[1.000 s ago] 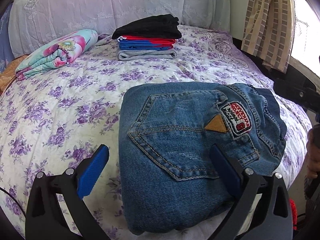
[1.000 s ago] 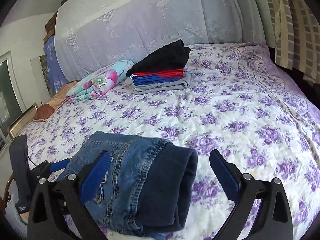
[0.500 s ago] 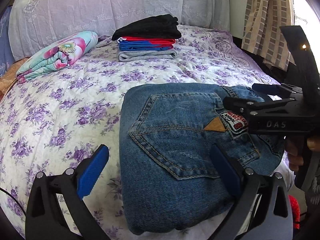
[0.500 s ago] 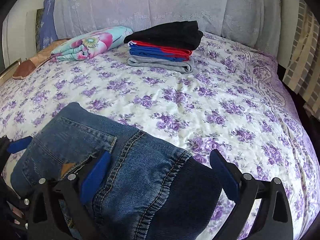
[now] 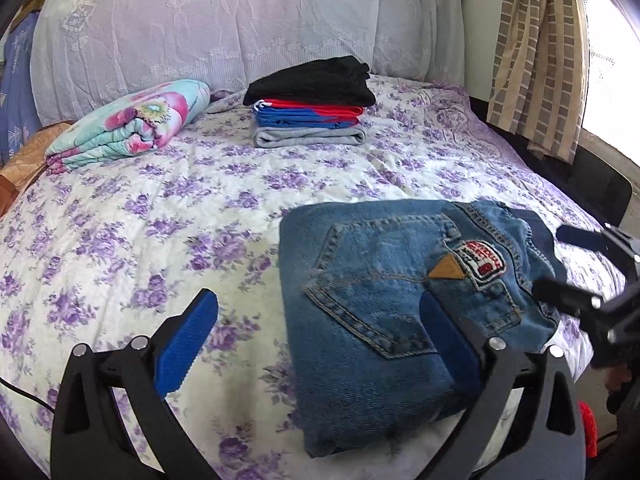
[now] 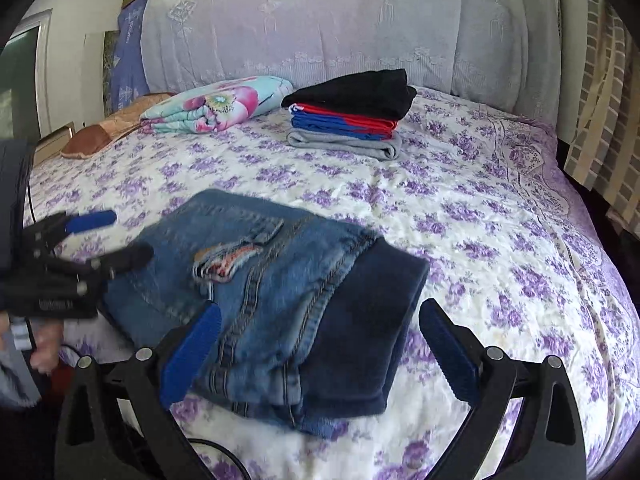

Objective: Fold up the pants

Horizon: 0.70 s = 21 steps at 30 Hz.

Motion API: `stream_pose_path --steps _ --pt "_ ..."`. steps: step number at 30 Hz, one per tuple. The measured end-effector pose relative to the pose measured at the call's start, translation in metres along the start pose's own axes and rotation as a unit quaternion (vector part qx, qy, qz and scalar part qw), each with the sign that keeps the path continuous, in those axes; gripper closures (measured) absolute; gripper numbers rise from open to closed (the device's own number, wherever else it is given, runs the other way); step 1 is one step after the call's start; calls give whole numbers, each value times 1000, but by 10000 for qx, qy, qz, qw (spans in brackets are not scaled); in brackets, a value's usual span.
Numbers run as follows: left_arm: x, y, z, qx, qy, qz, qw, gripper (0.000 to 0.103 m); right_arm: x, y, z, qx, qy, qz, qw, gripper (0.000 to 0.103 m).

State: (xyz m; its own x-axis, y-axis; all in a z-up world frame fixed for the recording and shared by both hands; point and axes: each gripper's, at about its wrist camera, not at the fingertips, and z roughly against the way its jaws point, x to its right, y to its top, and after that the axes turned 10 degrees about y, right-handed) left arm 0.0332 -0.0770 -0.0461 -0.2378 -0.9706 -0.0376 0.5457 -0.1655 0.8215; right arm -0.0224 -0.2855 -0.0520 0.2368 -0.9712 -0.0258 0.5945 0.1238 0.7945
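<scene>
Jeans [image 5: 380, 312] lay folded on the flowery bed [image 5: 160, 208]. Their red and white patch [image 5: 482, 259] had words too blurry to read. Both the left gripper [image 5: 316, 344] and right gripper [image 6: 320, 344] were wide apart, holding nothing.

I drew my right gripper [image 6: 320, 344] back off the folded jeans [image 5: 384, 300]; my left gripper [image 5: 316, 340] pulled away too.
</scene>
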Motion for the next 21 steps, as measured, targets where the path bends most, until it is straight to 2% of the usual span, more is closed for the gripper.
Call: stream_pose_path --steps 3,6,9,12,14,16,19,21 --pt "-13 12 -9 -60 87 188 9998 4 14 -19 -16 -263 359 -485 9978 4" --pt "-16 22 -24 -271 182 227 9992 4 39 -29 -29 -378 1069 -1518 9819 4" --pt "-14 17 -36 -471 187 183 9986 5 48 -36 -34 -353 1419 -1847 9719 4" --pt "-14 5 -39 -406 266 177 9987 5 43 -37 -28 -232 1371 -1739 9749 4" --pt "-19 2 -38 -440 168 324 9984 5 38 -32 -19 -99 1259 -1528 9802 4" --pt "-23 2 -35 -443 103 428 9980 5 32 -26 -6 111 1059 -1213 9869 4" --pt "-26 -3 -23 -215 164 417 9988 5 21 -19 16 555 764 -704 9930 4" --pt "-26 -6 -16 -111 214 383 9990 5 18 -15 26 745 834 -574 9921 4"
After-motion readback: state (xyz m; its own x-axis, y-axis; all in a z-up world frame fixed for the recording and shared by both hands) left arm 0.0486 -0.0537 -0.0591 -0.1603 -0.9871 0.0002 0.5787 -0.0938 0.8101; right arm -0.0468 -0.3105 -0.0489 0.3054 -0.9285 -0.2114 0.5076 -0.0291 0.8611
